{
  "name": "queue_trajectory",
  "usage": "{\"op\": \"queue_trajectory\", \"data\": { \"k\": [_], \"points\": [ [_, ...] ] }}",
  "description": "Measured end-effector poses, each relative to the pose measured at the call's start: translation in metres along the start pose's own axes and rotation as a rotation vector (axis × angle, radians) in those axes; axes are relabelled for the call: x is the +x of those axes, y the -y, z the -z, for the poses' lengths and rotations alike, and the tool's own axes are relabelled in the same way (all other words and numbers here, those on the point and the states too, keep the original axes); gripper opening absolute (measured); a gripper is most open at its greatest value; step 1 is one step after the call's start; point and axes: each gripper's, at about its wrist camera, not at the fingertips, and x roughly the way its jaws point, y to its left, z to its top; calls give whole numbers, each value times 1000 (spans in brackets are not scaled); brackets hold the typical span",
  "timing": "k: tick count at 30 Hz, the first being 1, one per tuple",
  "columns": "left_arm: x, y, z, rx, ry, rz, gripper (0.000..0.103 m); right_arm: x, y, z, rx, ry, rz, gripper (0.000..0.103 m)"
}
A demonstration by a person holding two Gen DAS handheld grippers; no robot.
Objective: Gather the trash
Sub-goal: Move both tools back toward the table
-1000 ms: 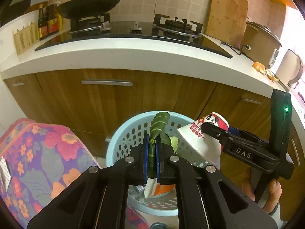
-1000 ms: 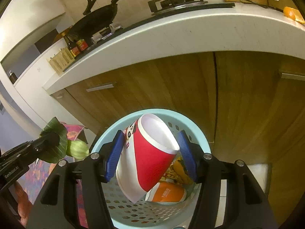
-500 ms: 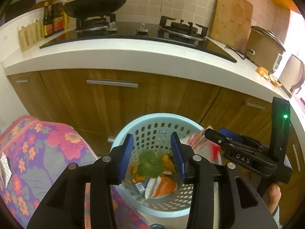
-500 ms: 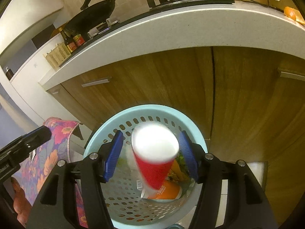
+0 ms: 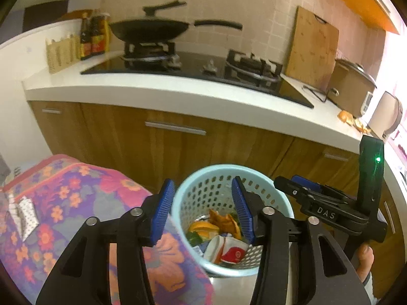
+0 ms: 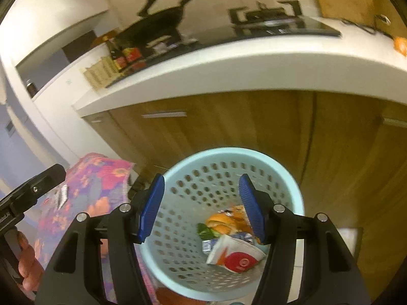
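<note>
The left tongs (image 5: 202, 207), black with ribbed blue pads, are opening with nothing between them; below and ahead of them stands a round pale-blue plastic basket (image 5: 203, 175) with perforated walls. Inside it, straight under the gap between the pads, lies the collected trash: a red-and-white paper cup (image 5: 226, 249) on its side, curled orange peel (image 5: 221, 221) and a dark green leafy scrap (image 5: 194, 236).

The right tongs (image 6: 201, 200), of the same build, stand wide and empty over the same basket (image 6: 229, 155); the paper cup (image 6: 236, 254) rests on the basket floor under their right pad, with the peel (image 6: 223, 222) just behind it.

To the left of both tongs is a soft cloth with a bright floral print in purple, pink and orange (image 5: 84, 198). Beyond the basket rise smooth brown wooden cabinet doors (image 5: 122, 137) with slim metal bar handles, topped by a thick white worktop (image 5: 178, 94) that carries a glossy black hob and a black wok (image 5: 150, 29).

A bare hand (image 6: 28, 267) grips the left tool's handle.
</note>
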Motion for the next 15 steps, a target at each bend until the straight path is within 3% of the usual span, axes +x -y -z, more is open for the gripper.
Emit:
{"op": "queue_trajectory", "data": {
  "k": [6, 10, 15],
  "points": [
    [-49, -41, 4, -51, 82, -42, 54, -4, -69, 3, -128, 14, -69, 57],
    [-85, -82, 11, -113, 145, -104, 72, -2, -121, 6, -223, 17, -109, 57],
    [-128, -141, 24, -209, 212, -182, 76, 6, -197, 14, -345, 21, -177, 57]
  ]
}}
